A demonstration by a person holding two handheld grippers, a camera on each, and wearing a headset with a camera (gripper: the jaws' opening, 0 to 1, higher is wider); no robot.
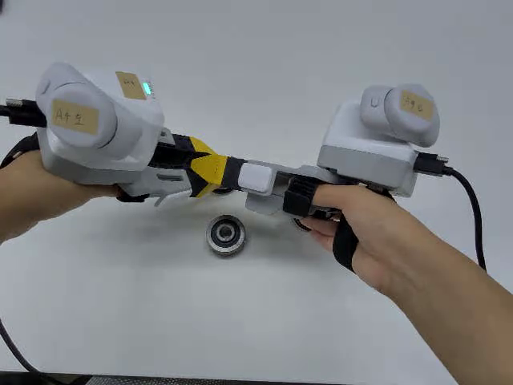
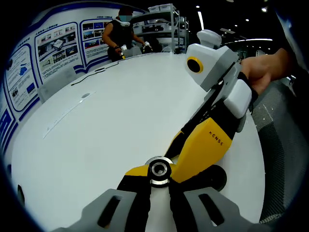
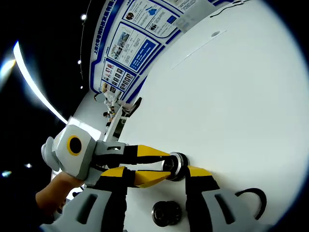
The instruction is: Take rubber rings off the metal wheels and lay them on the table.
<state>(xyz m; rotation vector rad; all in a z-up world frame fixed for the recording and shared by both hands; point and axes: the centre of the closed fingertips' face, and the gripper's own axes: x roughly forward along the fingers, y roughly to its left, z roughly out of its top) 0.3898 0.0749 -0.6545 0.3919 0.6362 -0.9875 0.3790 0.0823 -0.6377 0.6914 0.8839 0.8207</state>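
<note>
1. As the head view looks down on the white tabletop (image 1: 264,72), the left tool (image 1: 216,178) and the right tool (image 1: 240,180) meet tip to tip in the air above it. The left hand (image 1: 32,192) and the right hand (image 1: 377,233) each grip a white tool body. A second wheel (image 1: 226,235) lies flat on the tabletop just below the meeting tips, apart from both tools. It has a dark outer band and a bright hub.

2. From the left gripper view, the left tool (image 2: 159,188) has its jaws drawn in close, clamped on a small metal wheel (image 2: 159,171) at their tips. The wheel's face is turned toward the camera and is held clear of the tabletop (image 2: 106,130). The right tool (image 2: 179,164) comes in from the upper right, and its yellow jaws touch the same wheel. The right hand (image 2: 263,72) shows behind it. At the far end of the tabletop stands a person (image 2: 120,29), with posters (image 2: 53,48) on the wall to the left.

3. From the right gripper view, the right tool (image 3: 169,181) has a yellow tip on either side of the metal wheel (image 3: 175,164), gripping it. The left tool (image 3: 154,162) reaches in from the left to the same wheel, with the left hand (image 3: 53,193) behind it. The second wheel (image 3: 166,212) lies on the tabletop (image 3: 231,96) between the right tool's jaws, nearer the camera. A black curved piece (image 3: 253,195) sits to the right; I cannot tell what it is.
</note>
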